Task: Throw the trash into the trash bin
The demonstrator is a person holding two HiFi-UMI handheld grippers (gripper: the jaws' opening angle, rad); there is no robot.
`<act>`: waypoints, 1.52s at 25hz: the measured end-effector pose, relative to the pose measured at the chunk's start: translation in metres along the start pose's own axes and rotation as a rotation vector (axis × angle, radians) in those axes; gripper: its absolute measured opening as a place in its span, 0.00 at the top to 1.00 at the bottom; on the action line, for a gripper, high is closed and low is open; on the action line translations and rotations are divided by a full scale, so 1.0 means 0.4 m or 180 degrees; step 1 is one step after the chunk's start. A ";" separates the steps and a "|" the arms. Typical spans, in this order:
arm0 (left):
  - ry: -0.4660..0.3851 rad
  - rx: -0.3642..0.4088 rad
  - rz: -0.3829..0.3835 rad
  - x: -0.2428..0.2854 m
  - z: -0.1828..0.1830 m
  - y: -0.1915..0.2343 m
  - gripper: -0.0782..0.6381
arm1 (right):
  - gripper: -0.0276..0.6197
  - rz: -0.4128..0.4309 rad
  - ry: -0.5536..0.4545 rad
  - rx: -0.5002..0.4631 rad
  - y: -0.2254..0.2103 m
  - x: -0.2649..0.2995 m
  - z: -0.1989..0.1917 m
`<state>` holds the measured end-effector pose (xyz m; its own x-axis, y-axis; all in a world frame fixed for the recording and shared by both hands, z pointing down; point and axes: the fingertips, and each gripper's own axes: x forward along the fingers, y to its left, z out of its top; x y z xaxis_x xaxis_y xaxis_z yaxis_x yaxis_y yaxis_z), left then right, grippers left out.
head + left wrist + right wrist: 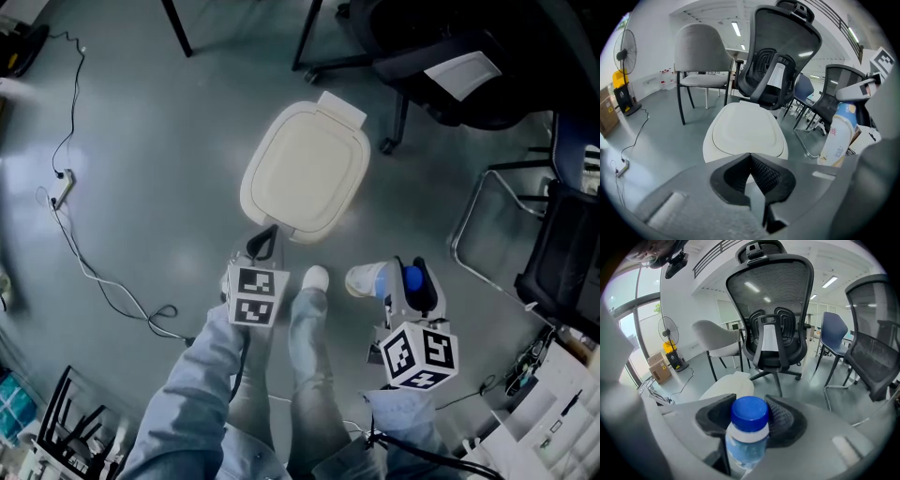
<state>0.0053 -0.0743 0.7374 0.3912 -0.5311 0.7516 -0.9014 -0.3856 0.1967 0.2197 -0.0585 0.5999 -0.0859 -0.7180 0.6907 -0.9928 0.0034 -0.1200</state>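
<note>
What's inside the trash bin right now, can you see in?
No. The white lid of the trash bin is shut flat with nothing lying on it, so the inside is covered. The bottle is clamped in the right gripper, outside the bin.

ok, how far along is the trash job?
Done: bottle picked up, clamped in the right gripper. In hand: left gripper, shut and empty, sits at the near edge of the bin. Remaining: the lid is closed, so open it and drop the bottle in.
</note>
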 end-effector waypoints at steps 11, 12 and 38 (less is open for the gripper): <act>0.0073 -0.0040 0.0012 0.018 -0.032 0.002 0.88 | 0.66 0.0014 0.0036 -0.0018 -0.004 0.011 -0.001; 0.0077 -0.0034 0.0012 0.018 -0.032 0.003 0.88 | 0.66 0.0016 0.0037 -0.0024 -0.004 0.013 0.001; 0.0142 -0.0021 -0.0182 0.015 -0.009 -0.002 0.88 | 0.66 -0.0004 -0.0008 -0.0039 0.007 0.015 0.039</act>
<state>0.0077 -0.0746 0.7441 0.4335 -0.4741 0.7664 -0.8791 -0.4094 0.2440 0.2177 -0.0738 0.5926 -0.0846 -0.7197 0.6891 -0.9938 0.0112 -0.1103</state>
